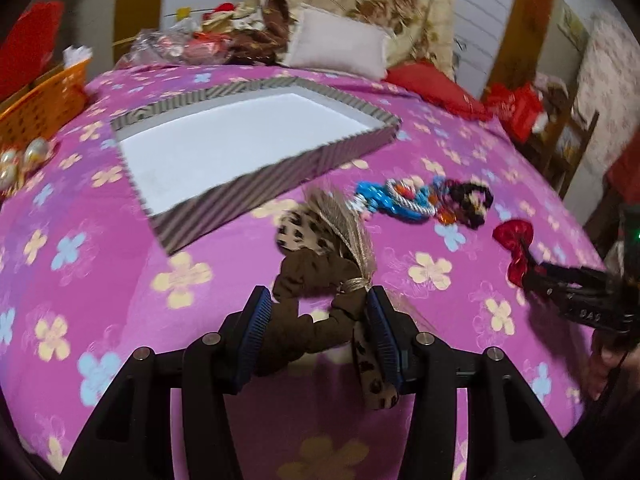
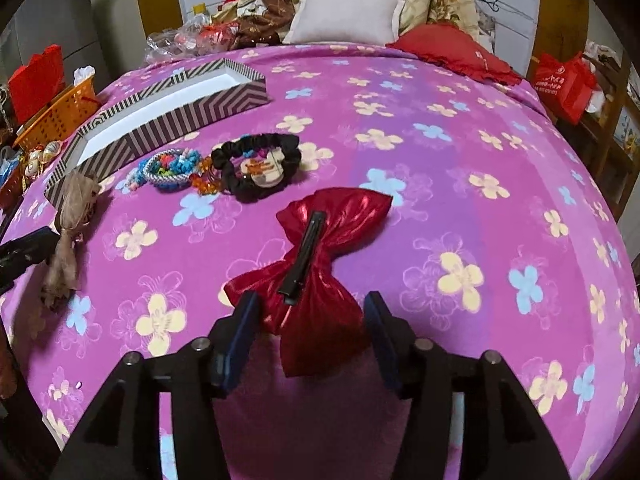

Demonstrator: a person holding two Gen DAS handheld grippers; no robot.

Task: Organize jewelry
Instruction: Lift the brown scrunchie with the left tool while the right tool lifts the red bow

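Observation:
My left gripper [image 1: 318, 300] holds a brown and leopard-print scrunchie with a beige tassel [image 1: 316, 276] between its blue pads, just above the bedspread; it also shows in the right wrist view [image 2: 70, 224]. My right gripper [image 2: 310, 306] is open around the near end of a red satin bow hair clip [image 2: 324, 264], black clip side up, lying on the bed; the bow also shows in the left wrist view [image 1: 516, 248]. A blue beaded bracelet pile [image 2: 168, 170] and a black scrunchie [image 2: 256, 166] lie beyond. The striped tray [image 1: 256, 168] with a white floor sits further back.
An orange basket [image 2: 60, 116] and pearl-like ornaments [image 1: 24, 160] sit at the bed's left edge. Pillows [image 2: 344, 16], a red cushion [image 2: 456, 56] and clutter line the far end. A red bag [image 2: 564, 84] stands at the right.

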